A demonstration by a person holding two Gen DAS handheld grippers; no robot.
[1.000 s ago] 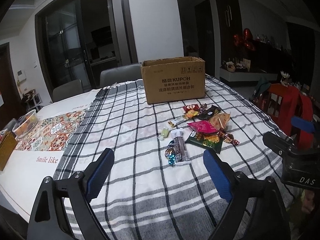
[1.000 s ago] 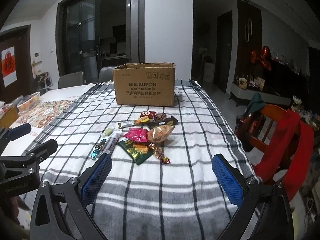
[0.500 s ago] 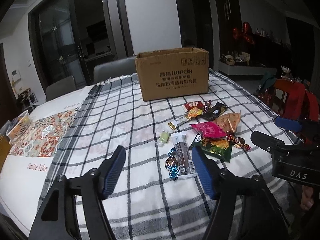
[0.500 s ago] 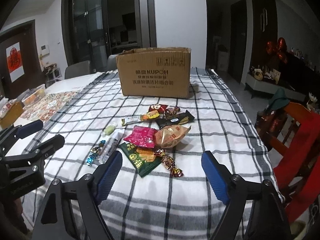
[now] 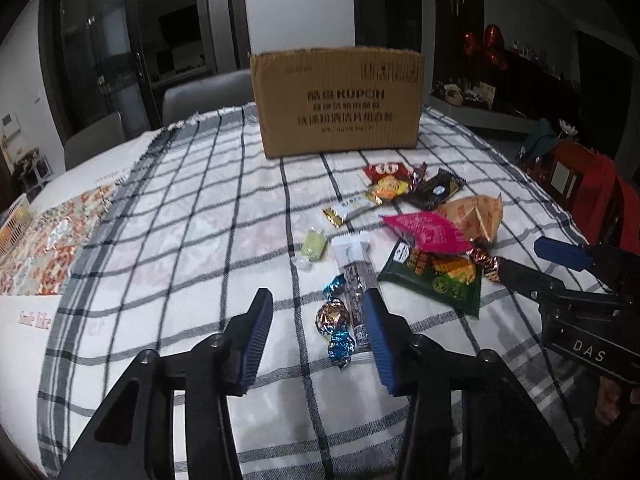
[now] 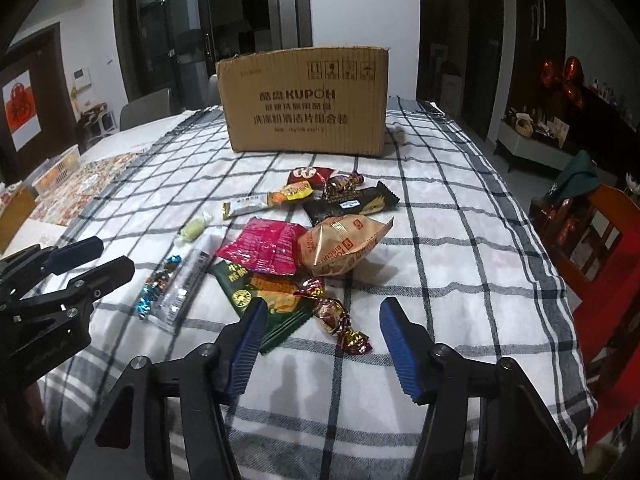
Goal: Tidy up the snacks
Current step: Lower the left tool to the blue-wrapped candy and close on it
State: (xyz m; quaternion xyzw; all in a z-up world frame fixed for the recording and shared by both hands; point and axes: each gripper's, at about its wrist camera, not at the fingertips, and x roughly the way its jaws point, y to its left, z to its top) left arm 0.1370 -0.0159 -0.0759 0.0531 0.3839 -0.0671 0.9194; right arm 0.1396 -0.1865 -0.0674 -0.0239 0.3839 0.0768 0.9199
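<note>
A pile of snacks lies on a checked cloth before a cardboard box. My left gripper is open just above the cloth, its fingers framing blue and brown foil candies and a silver bar. My right gripper is open, its fingers framing a red-gold foil candy beside a green packet. A pink packet, a tan biscuit bag, a black packet and a pale green candy lie in the pile.
A red chair stands at the table's right edge. A patterned mat and a basket lie at the left. Grey chairs stand behind the table. The other gripper shows at each view's side.
Both grippers have moved forward and down toward the snacks. Both pairs of jaws have narrowed but remain open.
</note>
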